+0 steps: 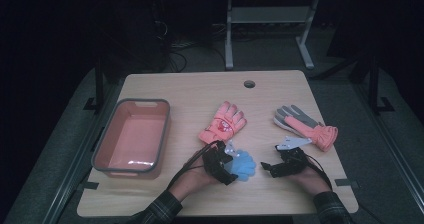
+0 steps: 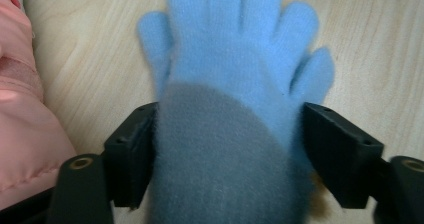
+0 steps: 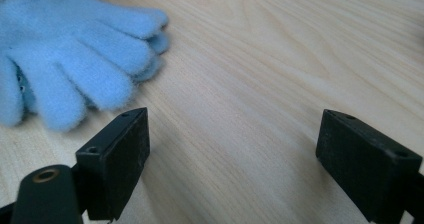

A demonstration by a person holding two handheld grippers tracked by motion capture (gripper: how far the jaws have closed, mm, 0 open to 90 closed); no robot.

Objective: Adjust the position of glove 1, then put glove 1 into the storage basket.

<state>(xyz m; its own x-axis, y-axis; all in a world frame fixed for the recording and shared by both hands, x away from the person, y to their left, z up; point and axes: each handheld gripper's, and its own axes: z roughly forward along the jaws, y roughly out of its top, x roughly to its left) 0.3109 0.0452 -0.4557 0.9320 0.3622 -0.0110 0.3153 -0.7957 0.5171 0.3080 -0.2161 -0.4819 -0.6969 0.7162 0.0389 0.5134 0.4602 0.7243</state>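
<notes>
Between the pads of the left claw (image 2: 227, 154) lies the cuff end of a fluffy blue glove (image 2: 235, 84); the two black jaws stand on either side of it and look to touch the wool, but whether they press it I cannot tell. Just to the right of the blue glove (image 1: 243, 165), the right claw (image 3: 235, 159) hangs low over bare wood with its jaws spread and nothing between them; the glove's fingertips (image 3: 145, 21) lie a little to one side of that claw. Both claws sit near the front edge of the surface (image 1: 190, 91), each in a hand coming from a plaid sleeve.

Just beyond the blue glove and almost touching it lies a pink ski glove (image 1: 222, 124), palm flat, fingers pointing away. Farther right of the blue glove lies a second pink glove with a grey palm (image 1: 305, 126), apart from the first. Well to the left of the blue glove stands an orange bin with a grey rim (image 1: 107, 149), and it holds nothing.

By my reading the sorting has barely begun: all three gloves rest on the wood, none is in the bin, and the blue one is the first being taken up
</notes>
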